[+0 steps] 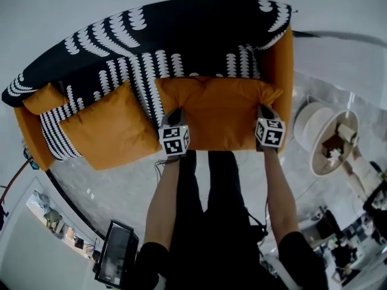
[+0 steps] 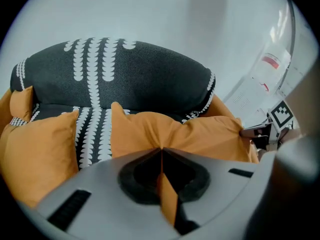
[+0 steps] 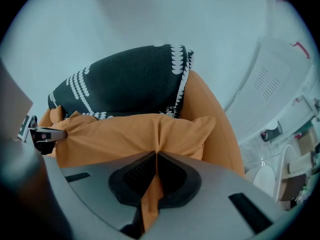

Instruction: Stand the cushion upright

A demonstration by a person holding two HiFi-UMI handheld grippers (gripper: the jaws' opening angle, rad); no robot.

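Orange sofa fills the upper head view, its back and part of the seat draped with a black throw patterned in white. The cushion, orange, sits on the right half of the seat, far edge against the throw and near edge facing the person; it is possibly raised slightly off the seat, but the steep angle leaves that unclear. A second cushion, also orange, lies tilted on the left half, just beside the first. Left tool: jaws pressed together, pinching a fold of fabric at the cushion's near left corner. Right tool: jaws likewise closed, pinching fabric at the near right corner.
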